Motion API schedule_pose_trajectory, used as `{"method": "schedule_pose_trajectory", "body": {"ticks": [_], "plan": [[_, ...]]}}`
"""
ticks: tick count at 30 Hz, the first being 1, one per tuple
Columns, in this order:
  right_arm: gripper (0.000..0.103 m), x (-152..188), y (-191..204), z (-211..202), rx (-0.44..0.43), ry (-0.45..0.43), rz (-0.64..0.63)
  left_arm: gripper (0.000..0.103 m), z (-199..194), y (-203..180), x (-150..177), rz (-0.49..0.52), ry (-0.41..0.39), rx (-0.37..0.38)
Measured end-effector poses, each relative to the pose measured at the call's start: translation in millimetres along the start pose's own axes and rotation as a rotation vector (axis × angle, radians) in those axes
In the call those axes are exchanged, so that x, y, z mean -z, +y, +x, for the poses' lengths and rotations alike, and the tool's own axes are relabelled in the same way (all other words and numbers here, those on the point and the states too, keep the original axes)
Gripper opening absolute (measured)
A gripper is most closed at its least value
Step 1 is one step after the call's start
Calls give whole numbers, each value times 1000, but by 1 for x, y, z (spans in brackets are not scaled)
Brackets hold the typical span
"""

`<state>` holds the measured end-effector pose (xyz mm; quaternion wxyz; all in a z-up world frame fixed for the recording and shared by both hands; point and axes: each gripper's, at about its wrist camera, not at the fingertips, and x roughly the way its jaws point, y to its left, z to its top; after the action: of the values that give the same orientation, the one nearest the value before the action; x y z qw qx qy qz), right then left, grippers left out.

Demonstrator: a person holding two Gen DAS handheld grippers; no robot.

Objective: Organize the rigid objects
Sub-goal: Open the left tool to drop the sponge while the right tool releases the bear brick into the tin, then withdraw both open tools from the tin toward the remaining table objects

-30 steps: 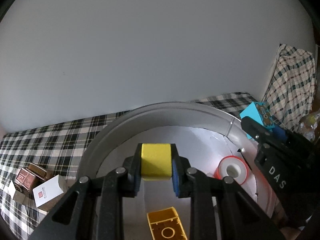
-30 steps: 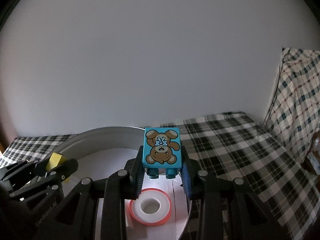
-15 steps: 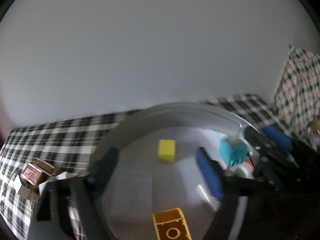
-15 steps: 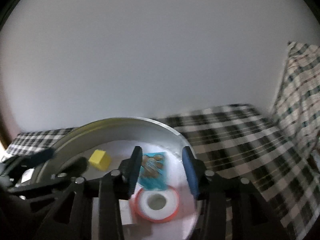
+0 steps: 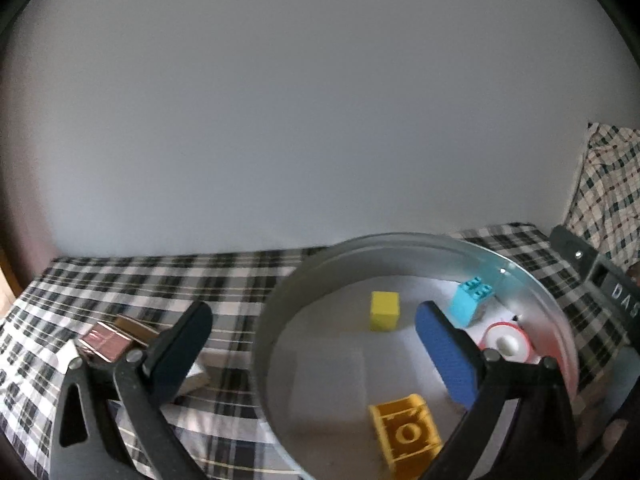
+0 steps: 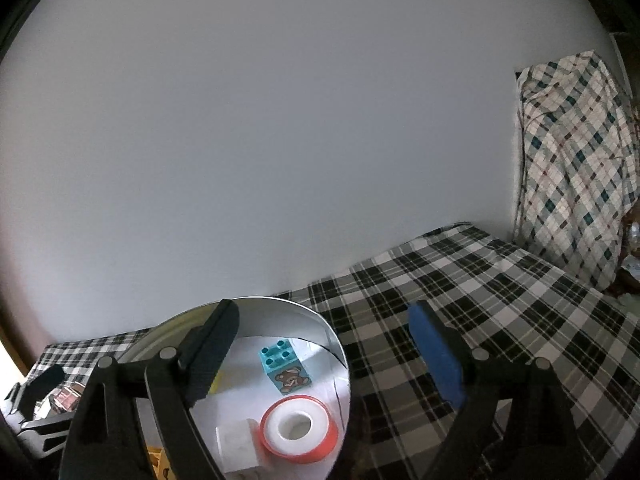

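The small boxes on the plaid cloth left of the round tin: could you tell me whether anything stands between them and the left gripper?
Nothing visible does. The small boxes lie just behind the left finger of the left gripper, whose jaws are opening and empty, outside the round tin.

Three toy bricks (image 5: 385,311), one tape roll (image 6: 298,429), one round tin (image 5: 276,304), two small boxes (image 5: 105,340).

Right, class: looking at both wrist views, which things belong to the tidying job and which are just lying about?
Part of the job:
- round metal tin
- yellow cube
- teal bear brick
- orange brick
- red tape roll
- white block
- small boxes on the checked cloth, likely next

Just lying about:
- checked cloth
- plaid fabric hanging at the right
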<state>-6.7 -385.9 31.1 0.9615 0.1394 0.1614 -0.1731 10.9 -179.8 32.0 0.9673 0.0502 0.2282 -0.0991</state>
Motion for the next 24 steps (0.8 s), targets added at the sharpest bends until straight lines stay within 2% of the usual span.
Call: {"method": "schedule_pose_trajectory", "body": {"ticks": [4,6,7,11,14,19,24], "plan": [[88,4,9,-23,50,-120,-34,102,-10,11,7,11,-56,-34],[93,7,15,-38,85,-209,-65,102,-10,16,8,8,-76,-46],[99,10,19,-46,102,-263,-85,102,-12,20,9,1,-87,-47],[100,18,27,-66,146,-381,-113,102,-20,29,13,-5,-134,-62],[101,22,30,-75,161,-419,-110,102,-23,33,17,10,-151,-82],[101,28,38,-77,193,-404,-159,102,-26,37,23,32,-167,-94],[101,33,32,-91,221,-435,-133,102,-32,44,26,26,-163,-68]]}}
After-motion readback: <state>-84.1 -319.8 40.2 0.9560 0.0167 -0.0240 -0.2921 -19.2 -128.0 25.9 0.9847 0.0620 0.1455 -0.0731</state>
